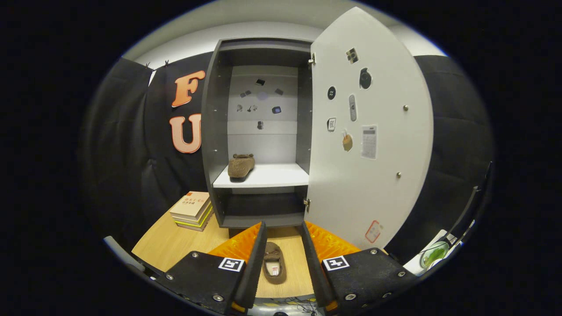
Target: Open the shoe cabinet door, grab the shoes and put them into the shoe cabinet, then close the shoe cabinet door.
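Observation:
The shoe cabinet [214, 131] stands ahead on the wooden table, its white door [373, 145] swung wide open to the right. One brown fuzzy shoe [240, 166] rests on the left side of the white shelf [276, 176] inside. A second brown shoe [274, 262] lies on the table below, seen in the gap between my fingers. My gripper [283, 228] is open, its fingers apart and touching nothing; it hovers above that shoe, in front of the cabinet's base.
A stack of books [193, 210] lies on the table [162, 245] just left of the cabinet. Small stickers dot the inside of the door and the cabinet's back wall. A white dish with something green [434, 254] sits low at the right.

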